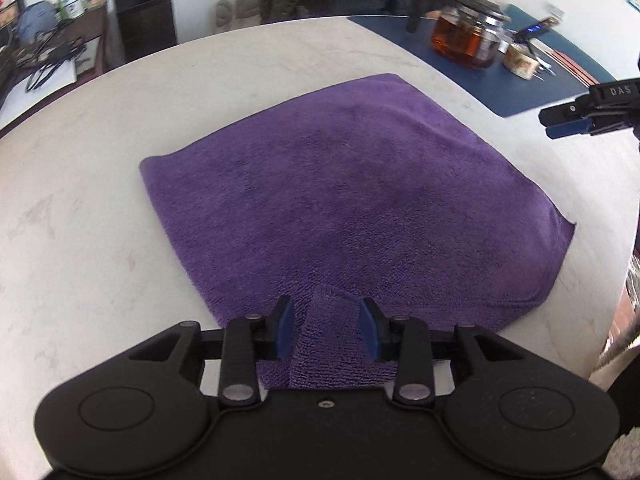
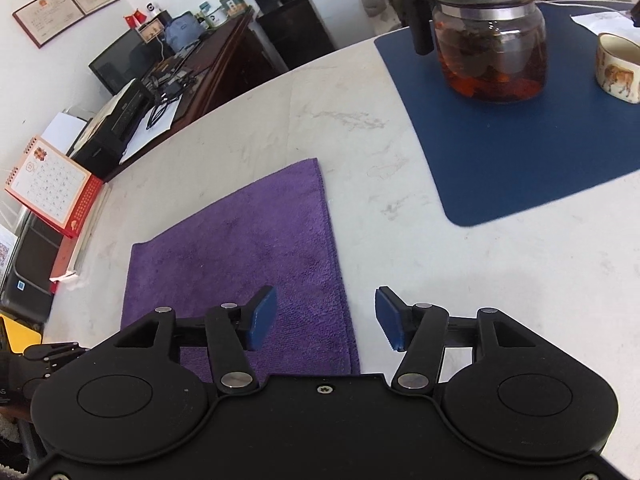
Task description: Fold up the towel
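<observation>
Left gripper (image 1: pixel 326 330), jaws partly apart, straddles a raised pleat of one purple towel (image 1: pixel 352 200); right gripper (image 2: pixel 326 318), wider and empty, overhangs its edge.

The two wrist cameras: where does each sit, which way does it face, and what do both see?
Left wrist: on the left gripper, facing down over the purple towel; a raised towel fold lies between its open fingers.
Right wrist: on the right gripper, open above the towel's right edge, facing the teapot.
Shared: towel, teapot, blue mat, white table.
</observation>
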A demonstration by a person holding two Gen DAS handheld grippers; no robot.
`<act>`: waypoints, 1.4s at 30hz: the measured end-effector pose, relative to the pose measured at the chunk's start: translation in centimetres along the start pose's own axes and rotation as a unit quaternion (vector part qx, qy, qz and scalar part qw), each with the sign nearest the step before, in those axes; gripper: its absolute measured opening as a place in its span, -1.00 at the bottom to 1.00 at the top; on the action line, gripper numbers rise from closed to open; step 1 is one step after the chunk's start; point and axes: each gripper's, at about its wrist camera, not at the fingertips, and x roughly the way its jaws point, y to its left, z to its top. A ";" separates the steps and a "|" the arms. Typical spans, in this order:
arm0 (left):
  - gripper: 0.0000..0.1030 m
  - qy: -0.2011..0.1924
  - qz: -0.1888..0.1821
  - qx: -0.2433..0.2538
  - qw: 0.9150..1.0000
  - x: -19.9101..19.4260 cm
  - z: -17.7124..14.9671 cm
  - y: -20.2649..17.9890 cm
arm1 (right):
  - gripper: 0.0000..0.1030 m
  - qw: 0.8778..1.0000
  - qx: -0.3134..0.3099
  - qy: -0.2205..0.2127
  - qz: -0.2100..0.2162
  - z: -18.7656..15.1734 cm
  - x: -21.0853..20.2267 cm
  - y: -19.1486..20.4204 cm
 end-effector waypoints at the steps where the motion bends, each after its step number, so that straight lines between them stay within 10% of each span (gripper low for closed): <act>1: -0.34 0.002 -0.010 0.012 1.000 0.2 0.0 0.2 | 0.06 1.000 0.005 0.001 -0.002 -0.6 -0.2 -0.1; 18: -0.35 0.036 -0.220 0.144 0.964 1.2 0.5 2.6 | 0.07 0.996 0.069 0.028 -0.048 -7.1 -1.5 0.6; 31: -0.34 0.025 -0.167 0.166 0.972 2.0 0.0 2.3 | 0.07 0.997 0.062 0.031 -0.047 -7.2 -1.4 1.3; 42: -0.86 0.035 -0.065 0.091 0.993 1.2 -0.3 0.4 | 0.07 0.998 0.029 0.014 -0.046 -8.0 -1.9 2.3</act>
